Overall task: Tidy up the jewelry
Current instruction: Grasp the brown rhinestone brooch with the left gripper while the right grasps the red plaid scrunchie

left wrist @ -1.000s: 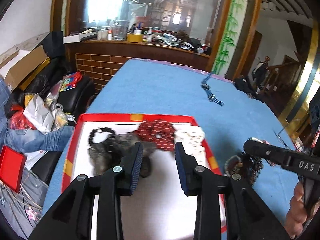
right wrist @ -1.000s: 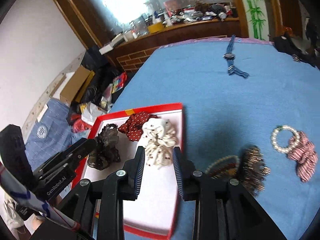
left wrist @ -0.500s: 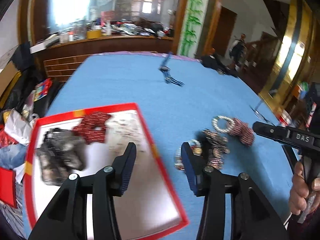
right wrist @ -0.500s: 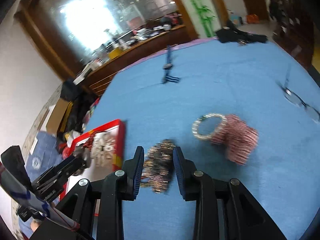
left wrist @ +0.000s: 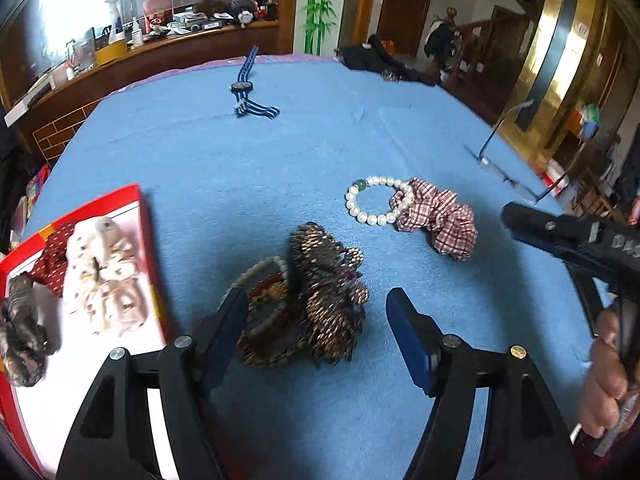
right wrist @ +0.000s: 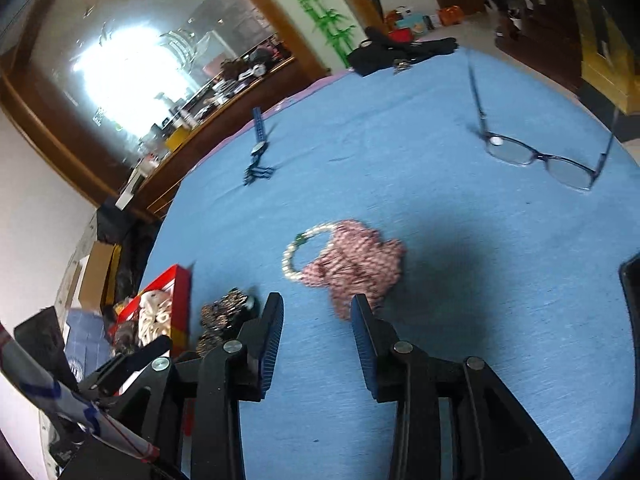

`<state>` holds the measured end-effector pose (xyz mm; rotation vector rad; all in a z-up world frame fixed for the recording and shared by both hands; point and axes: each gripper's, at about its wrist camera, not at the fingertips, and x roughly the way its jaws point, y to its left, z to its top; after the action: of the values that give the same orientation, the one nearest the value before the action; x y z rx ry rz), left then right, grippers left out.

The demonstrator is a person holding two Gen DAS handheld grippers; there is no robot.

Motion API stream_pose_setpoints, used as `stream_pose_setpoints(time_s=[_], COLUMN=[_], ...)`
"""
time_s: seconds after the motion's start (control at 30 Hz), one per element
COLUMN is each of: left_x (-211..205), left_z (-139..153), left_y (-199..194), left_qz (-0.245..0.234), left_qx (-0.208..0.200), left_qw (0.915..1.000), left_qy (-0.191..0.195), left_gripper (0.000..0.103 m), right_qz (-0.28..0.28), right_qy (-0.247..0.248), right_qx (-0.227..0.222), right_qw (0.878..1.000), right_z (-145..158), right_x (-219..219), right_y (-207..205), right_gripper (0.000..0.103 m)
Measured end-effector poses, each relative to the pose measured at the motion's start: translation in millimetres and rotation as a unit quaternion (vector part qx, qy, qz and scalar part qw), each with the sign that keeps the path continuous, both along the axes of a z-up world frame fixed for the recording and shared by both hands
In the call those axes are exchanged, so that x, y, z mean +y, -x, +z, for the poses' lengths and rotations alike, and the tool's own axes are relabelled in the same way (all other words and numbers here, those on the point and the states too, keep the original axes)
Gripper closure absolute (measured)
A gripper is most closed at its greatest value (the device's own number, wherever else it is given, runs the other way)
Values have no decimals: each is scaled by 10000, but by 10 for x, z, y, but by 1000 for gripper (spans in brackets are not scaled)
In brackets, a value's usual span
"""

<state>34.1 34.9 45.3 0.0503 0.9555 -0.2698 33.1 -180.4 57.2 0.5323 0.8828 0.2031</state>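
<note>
Lettering "DAS" on right claw (left wrist: 520, 220); left claw (left wrist: 316, 320) agape.

Pearl bracelet (left wrist: 376, 200) lay flat on blue desk (left wrist: 280, 148), touching checked red scrunchie (left wrist: 438, 220) at its 3 o'clock. Brown sequined scrunchie (left wrist: 328, 300) sat heaped over beaded bracelets (left wrist: 260, 292). Red tray (left wrist: 148, 240) at 9 o'clock held cream scrunchie (left wrist: 104, 272), red one, dark one.

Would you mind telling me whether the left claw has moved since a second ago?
Yes. The left claw has swung right, off the red tray, and now sits open around the sequined scrunchie.
</note>
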Motion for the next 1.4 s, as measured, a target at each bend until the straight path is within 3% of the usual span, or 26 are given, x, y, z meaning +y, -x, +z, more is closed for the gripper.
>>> stream_pose_setpoints(time_s=[0.27,0.3,0.37,0.53,0.67,0.7,0.77,0.83,1.0,1.4], left_x=[-230,-240,-237,-187,-107,-77,-49,-21,-19,-219], left_z=[-196,-210,-233,-164,-29,14,65,110,158,167], left_y=[-195,-202,-213,-158,-38,3,46,98,186,326], left_qz=[31,33,29,-26,-30,-16,-11,1,-61,-343], left_qx=[-2,-36,-19,-118,-260,-322,-387,-448,-530,-578], left_qw=[9994,9994,9994,9997,9997,9995,9992,9988,9983,9973], left_qy=[-343,-333,-349,-196,9,64,116,178,217,309], left_gripper=[35,39,65,70,70,70,70,70,70,70], right_qz=[-240,-240,-235,-255,-273,-235,-166,-135,-297,-333], right_qy=[-29,-22,-17,125,394,448,726,931,929,634], right_qx=[249,284,378,474,527,510,558,454,85,-265], right_qw=[9994,9993,9990,9985,9975,9974,9957,9945,9952,9971], right_z=[-137,-159,-212,-307,-399,-419,-472,-460,-311,23], right_x=[-177,-169,-151,-75,-13,11,79,105,-6,-69], right_y=[-162,-200,-272,-412,-511,-533,-574,-552,-348,209], right_gripper=[60,59,59,59,61,73,86,95,98,97])
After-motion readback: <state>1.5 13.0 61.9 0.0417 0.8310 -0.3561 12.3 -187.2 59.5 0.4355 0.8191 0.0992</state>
